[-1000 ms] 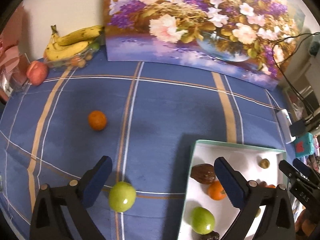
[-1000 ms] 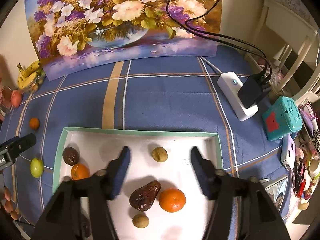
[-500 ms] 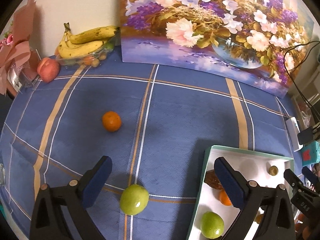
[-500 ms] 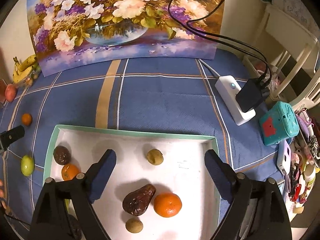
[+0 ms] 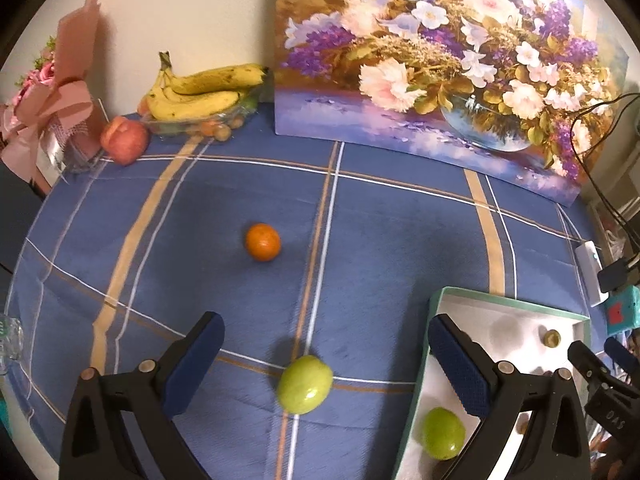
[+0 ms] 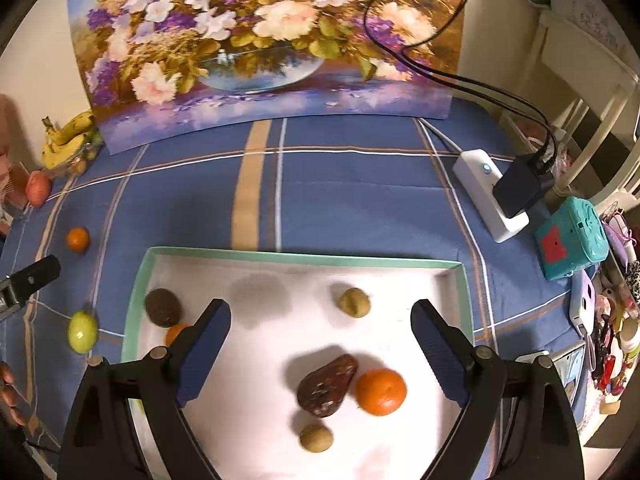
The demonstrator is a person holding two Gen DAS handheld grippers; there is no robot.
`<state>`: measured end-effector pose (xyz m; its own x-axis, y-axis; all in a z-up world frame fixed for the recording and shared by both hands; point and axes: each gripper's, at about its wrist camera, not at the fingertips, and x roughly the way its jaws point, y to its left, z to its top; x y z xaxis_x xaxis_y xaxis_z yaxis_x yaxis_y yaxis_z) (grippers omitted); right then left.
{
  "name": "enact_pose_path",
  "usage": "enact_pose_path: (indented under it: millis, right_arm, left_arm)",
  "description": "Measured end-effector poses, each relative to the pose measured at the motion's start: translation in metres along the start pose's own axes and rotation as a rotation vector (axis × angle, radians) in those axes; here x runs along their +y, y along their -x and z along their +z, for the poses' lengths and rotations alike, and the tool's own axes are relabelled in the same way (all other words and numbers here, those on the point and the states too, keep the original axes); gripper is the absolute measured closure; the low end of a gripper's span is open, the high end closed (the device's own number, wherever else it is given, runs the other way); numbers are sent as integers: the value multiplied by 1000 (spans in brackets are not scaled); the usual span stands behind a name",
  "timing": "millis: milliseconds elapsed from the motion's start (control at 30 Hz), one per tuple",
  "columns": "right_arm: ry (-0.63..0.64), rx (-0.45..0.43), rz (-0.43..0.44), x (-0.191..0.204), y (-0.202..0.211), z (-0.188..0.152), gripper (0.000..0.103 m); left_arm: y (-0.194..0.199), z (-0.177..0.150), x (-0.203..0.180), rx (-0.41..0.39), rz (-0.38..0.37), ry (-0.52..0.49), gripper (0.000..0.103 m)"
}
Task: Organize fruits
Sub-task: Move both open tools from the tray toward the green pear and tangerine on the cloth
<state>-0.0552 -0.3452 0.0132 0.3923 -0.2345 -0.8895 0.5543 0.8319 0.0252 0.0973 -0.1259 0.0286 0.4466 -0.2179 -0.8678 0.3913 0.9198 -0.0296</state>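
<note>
A green fruit [image 5: 305,384] lies on the blue plaid cloth between the fingers of my open, empty left gripper [image 5: 324,354]; it also shows in the right wrist view [image 6: 82,332]. An orange [image 5: 262,241] lies farther ahead. The white tray with a green rim [image 6: 304,258] holds a dark pear-shaped fruit [image 6: 327,385], an orange [image 6: 381,391], a brown round fruit [image 6: 162,307], small tan fruits [image 6: 353,302] and a green fruit [image 5: 443,433]. My right gripper [image 6: 320,336] is open and empty above the tray.
Bananas [image 5: 200,94] on a dish and a red apple [image 5: 124,140] sit at the back left beside a pink bouquet [image 5: 52,104]. A flower painting [image 5: 440,68] leans on the wall. A power strip [image 6: 490,194], cables and a teal box [image 6: 572,236] lie right.
My left gripper has swung left, off the tray; the green fruit now sits between its fingers. My right gripper has opened wider and pulled back a little above the tray.
</note>
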Motion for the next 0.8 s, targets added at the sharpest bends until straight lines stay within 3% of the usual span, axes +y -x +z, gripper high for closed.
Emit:
enact_pose_path:
  millis: [300, 600, 800]
  right_arm:
    - [30, -21, -22, 20, 22, -10, 11]
    - [44, -22, -23, 45, 27, -26, 11]
    - [68, -12, -1, 76, 25, -37, 11]
  left_arm:
    - [17, -7, 30, -20, -15, 75, 0]
    - [24, -15, 53, -15, -1, 12, 0]
    - [28, -15, 82, -57, 22, 1, 0]
